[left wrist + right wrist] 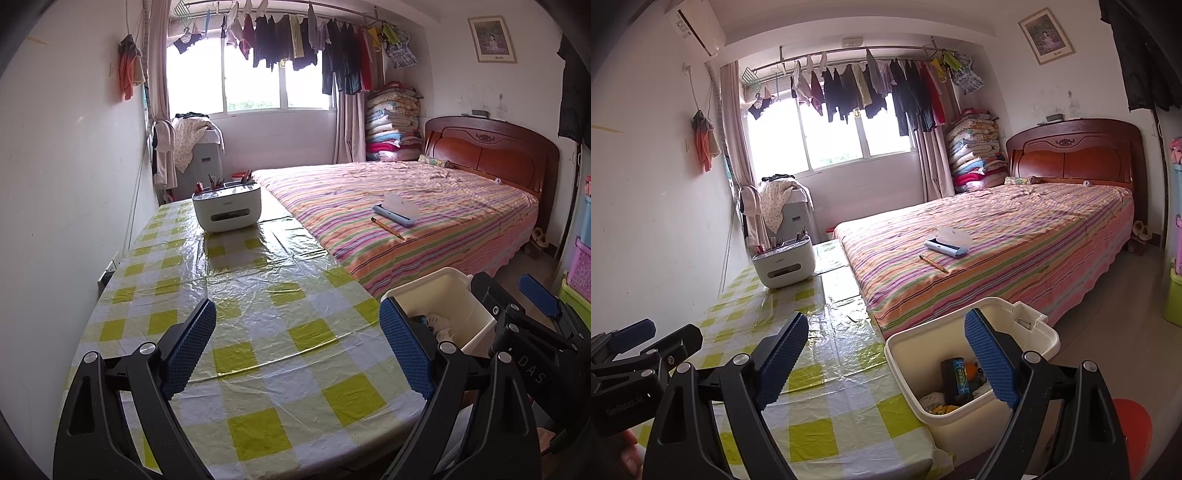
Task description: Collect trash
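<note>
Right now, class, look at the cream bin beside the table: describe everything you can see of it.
The bin is a cream, rectangular tub that looks like smooth plastic, with a thick rounded rim and a small latch-like tab at its far end. It has no lid on and stands upright beside the edge of the checked table, between the table and the striped bed. Inside lie a dark roll with a blue label, something orange, and crumpled pale scraps. Neither gripper holds it.

Ahead of me, upper centre, a bright window (255, 85) under hanging clothes (295, 40) — a striped bed (424, 206) at right, white walls (66, 155), checked table (236, 314) below.
</note>
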`<move>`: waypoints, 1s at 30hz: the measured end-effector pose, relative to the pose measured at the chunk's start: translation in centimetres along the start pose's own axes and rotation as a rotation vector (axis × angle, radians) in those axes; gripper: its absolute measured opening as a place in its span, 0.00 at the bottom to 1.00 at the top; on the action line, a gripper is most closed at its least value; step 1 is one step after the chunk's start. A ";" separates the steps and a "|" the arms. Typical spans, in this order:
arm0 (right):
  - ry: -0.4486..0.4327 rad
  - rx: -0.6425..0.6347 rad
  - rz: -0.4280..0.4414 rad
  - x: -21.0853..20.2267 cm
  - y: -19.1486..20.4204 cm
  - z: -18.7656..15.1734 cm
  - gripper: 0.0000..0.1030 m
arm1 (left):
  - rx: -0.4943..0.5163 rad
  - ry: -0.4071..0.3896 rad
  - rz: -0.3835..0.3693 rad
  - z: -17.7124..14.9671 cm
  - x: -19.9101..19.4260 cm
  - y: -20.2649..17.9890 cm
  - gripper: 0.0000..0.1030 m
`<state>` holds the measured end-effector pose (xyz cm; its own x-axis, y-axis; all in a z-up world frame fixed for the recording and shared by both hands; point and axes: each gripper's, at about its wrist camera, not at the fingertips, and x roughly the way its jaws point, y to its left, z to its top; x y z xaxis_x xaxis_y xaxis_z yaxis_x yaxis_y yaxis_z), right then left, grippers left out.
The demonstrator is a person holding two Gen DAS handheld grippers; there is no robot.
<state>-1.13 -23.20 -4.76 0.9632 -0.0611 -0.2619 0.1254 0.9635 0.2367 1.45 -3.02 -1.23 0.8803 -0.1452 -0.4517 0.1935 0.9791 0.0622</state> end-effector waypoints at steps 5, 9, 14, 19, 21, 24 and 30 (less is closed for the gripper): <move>0.001 0.001 -0.001 0.0 0.0 0.0 0.82 | 0.005 0.001 0.001 0.0 0.0 -0.1 0.86; 0.001 -0.001 -0.001 0.0 -0.1 0.0 0.82 | 0.006 0.002 0.002 0.0 0.0 -0.1 0.86; 0.001 -0.001 -0.001 0.0 0.0 0.0 0.82 | 0.009 0.004 0.000 -0.1 0.0 -0.2 0.89; 0.001 0.000 0.001 0.0 -0.1 0.1 0.82 | 0.010 -0.010 0.006 -0.2 -0.2 -0.3 0.93; 0.000 0.000 0.000 0.0 -0.1 0.0 0.82 | 0.010 -0.004 0.005 -0.2 0.0 -0.3 0.93; 0.000 -0.001 0.000 0.0 -0.1 0.1 0.82 | 0.010 -0.005 0.005 -0.2 0.0 -0.3 0.93; 0.000 -0.001 -0.001 0.0 -0.1 0.1 0.82 | 0.014 -0.004 0.002 -0.2 0.0 -0.3 0.93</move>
<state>-1.13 -23.33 -4.74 0.9631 -0.0617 -0.2618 0.1259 0.9636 0.2360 1.29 -3.29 -1.39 0.8825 -0.1434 -0.4478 0.1972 0.9774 0.0757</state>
